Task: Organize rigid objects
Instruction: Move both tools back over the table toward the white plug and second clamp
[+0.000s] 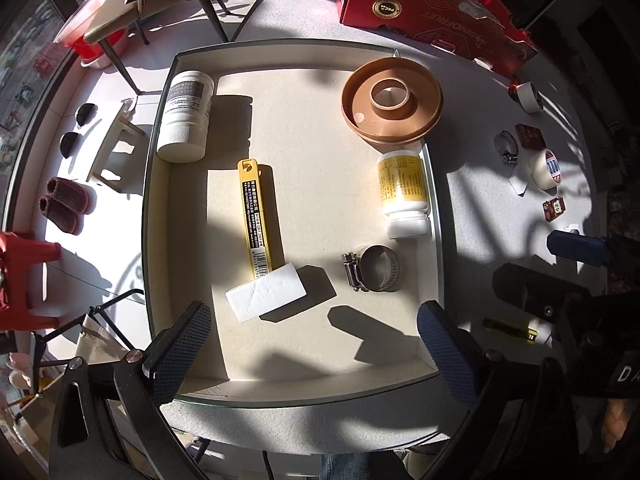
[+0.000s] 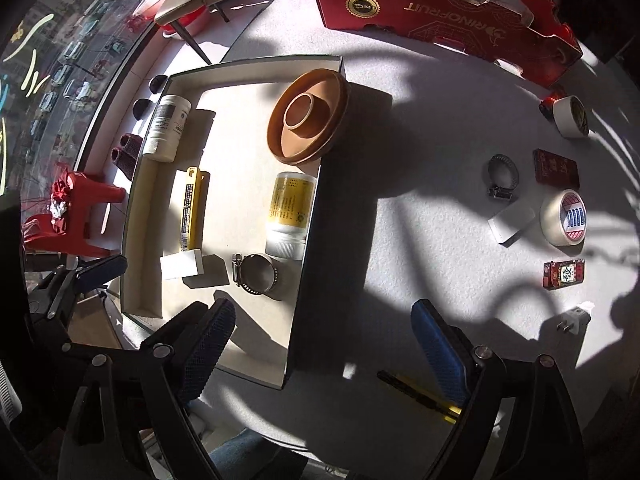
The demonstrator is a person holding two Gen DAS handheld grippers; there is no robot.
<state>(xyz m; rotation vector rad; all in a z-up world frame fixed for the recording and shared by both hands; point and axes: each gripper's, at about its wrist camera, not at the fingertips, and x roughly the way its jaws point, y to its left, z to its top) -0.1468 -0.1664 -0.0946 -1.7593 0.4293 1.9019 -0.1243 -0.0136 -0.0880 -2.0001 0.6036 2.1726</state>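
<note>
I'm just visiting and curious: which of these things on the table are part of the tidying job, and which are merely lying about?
Part of the job:
tray, holding white bottle, brown ring, yellow bottle, blade case, white block, hose clamp
loose items, probably next: second clamp, tape roll, small white block

Just lying about:
red carton
slippers

the left gripper (image 1: 312,346) has black angular linkage arms with silver round screws and blue cross-hatched pads (image 1: 446,354). the right gripper (image 2: 326,354) looks the same: black arms, silver screws, blue textured fingers (image 2: 438,354).
</note>
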